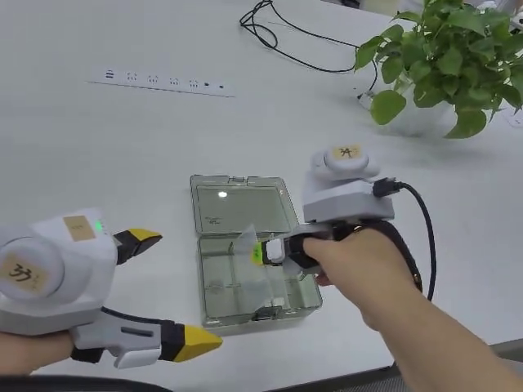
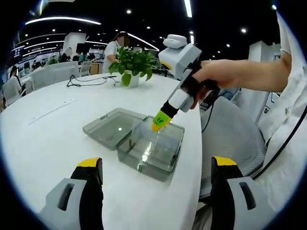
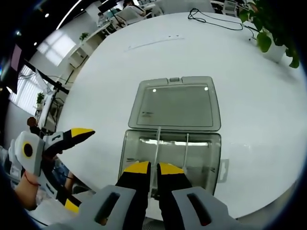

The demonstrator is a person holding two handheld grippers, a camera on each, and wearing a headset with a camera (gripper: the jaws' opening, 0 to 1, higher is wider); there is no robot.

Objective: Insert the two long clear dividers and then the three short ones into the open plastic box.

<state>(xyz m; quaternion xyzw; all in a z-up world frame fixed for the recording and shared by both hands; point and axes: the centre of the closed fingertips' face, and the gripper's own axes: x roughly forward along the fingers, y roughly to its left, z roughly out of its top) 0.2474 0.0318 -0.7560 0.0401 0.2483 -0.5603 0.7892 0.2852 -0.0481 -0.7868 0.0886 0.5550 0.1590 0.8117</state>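
Observation:
The open plastic box [image 1: 214, 300] lies on the white table, its lid [image 1: 245, 208] folded flat on the far side. My right gripper [image 1: 258, 253] is over the box's base, shut on a clear divider [image 1: 246, 239] that stands upright inside it. In the right gripper view the jaws [image 3: 153, 167] pinch that divider [image 3: 156, 143], and a second divider [image 3: 186, 148] stands in the base [image 3: 211, 163] to its right. My left gripper [image 1: 176, 290] is open and holds nothing, left of the box. In the left gripper view its wide jaws [image 2: 156, 162] frame the box [image 2: 168, 158] and the right gripper [image 2: 160, 120].
A white power strip [image 1: 163, 82] lies at the back left. A potted plant [image 1: 445, 57] stands at the back right, with a black cable [image 1: 286, 33] beside it. The table's near edge runs just below the box. A person stands far off behind the plant [image 2: 132, 62].

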